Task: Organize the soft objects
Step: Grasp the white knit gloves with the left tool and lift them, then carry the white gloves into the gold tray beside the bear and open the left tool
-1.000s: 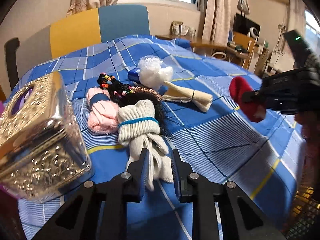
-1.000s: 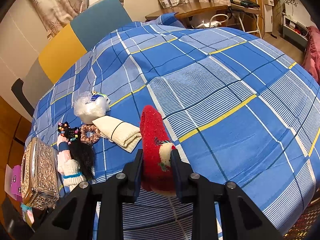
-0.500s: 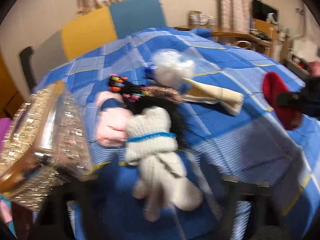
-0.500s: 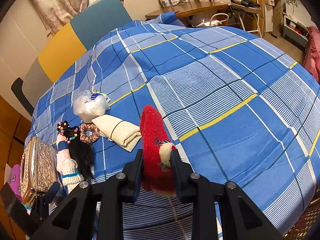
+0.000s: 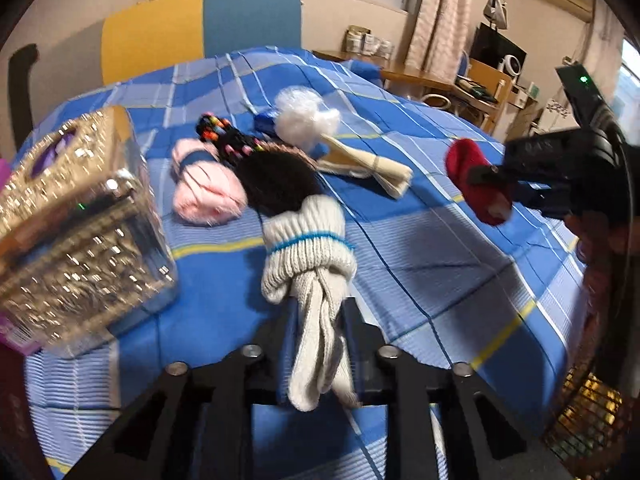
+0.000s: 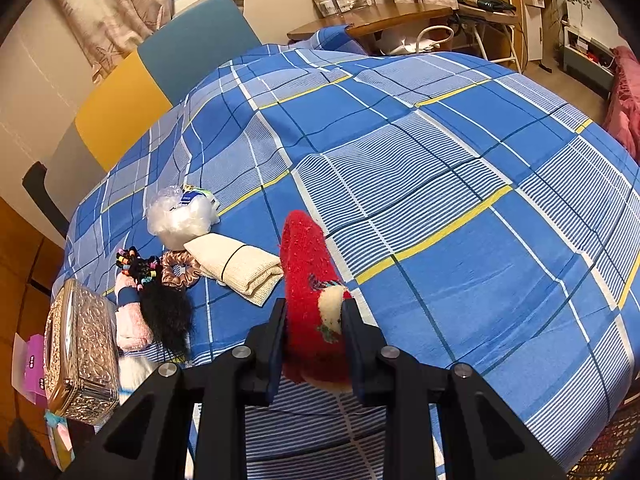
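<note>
My left gripper [image 5: 318, 316] is shut on the tail of a knotted white sock bundle [image 5: 310, 256] with a blue band and holds it above the blue plaid bedspread [image 5: 420, 264]. My right gripper [image 6: 314, 320] is shut on a red fuzzy sock [image 6: 310, 276]; it shows at the right of the left wrist view [image 5: 478, 184]. On the bed lie pink socks [image 5: 206, 184], a black wig with coloured beads [image 5: 272, 176], a brown scrunchie [image 6: 180, 268], a cream rolled cloth [image 6: 236, 266] and a white plastic bag [image 6: 178, 220].
An ornate gold tissue box [image 5: 72, 216] stands at the bed's left edge, close to the white bundle. A yellow and blue headboard [image 6: 160, 84] is behind. A wooden desk [image 6: 384, 16] and chairs stand at the far right.
My left gripper opened, moved in over the white sock bundle, shut on it again and lifted it. My right gripper has held still with the red sock.
</note>
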Demonstrator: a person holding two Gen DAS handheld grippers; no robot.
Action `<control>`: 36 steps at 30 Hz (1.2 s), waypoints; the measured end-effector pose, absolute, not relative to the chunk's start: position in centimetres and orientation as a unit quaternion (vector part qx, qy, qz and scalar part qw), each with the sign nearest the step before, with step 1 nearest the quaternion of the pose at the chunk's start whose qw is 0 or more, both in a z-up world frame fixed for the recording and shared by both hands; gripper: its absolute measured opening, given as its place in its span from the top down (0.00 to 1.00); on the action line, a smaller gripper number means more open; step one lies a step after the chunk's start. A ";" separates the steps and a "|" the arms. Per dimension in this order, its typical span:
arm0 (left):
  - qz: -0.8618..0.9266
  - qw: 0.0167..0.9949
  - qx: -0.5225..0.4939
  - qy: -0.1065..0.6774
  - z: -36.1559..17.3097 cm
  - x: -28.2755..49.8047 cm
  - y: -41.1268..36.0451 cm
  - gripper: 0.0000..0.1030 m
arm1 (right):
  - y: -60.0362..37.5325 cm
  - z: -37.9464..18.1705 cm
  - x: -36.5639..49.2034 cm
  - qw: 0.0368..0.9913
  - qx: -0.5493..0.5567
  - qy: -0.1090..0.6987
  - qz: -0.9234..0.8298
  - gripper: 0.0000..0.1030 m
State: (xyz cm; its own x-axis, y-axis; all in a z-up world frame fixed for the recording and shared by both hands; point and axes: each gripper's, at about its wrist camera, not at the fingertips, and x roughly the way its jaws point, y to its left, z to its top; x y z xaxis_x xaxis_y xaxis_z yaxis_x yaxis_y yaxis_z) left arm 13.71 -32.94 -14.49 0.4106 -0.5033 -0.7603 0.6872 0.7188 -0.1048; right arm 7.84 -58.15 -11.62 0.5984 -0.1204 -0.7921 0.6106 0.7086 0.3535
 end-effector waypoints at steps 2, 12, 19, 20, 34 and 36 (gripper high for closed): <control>-0.341 0.840 0.117 0.406 -14.6 13.8 -33.2 0.22 | -58.1 -11.6 7.9 0.838 0.311 0.392 -0.218 0.75; -0.319 0.824 0.167 0.436 -16.0 16.3 -37.0 0.54 | -58.1 -11.9 8.0 0.835 0.306 0.398 -0.225 0.75; -0.342 0.820 0.104 0.448 -14.1 15.8 -33.9 0.59 | -58.2 -11.9 7.9 0.834 0.302 0.399 -0.233 0.75; -0.344 0.822 0.097 0.444 -13.5 15.8 -33.4 0.59 | -58.2 -11.9 7.9 0.835 0.303 0.398 -0.231 0.75; -0.359 0.859 -0.001 0.365 -2.5 15.1 -22.3 0.59 | -57.7 -11.4 8.0 0.842 0.277 0.396 -0.240 0.75; -0.352 0.866 -0.008 0.355 -1.2 15.4 -20.4 0.59 | -57.6 -11.4 8.0 0.842 0.274 0.396 -0.241 0.75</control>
State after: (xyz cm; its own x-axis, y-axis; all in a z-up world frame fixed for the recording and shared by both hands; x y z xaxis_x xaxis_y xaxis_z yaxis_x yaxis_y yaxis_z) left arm 15.43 -20.41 -1.19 0.4999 -0.6163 -0.6085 0.6043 0.7515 -0.2647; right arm 8.00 -57.57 -11.40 0.5699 -0.1893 -0.7996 0.6237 0.7333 0.2708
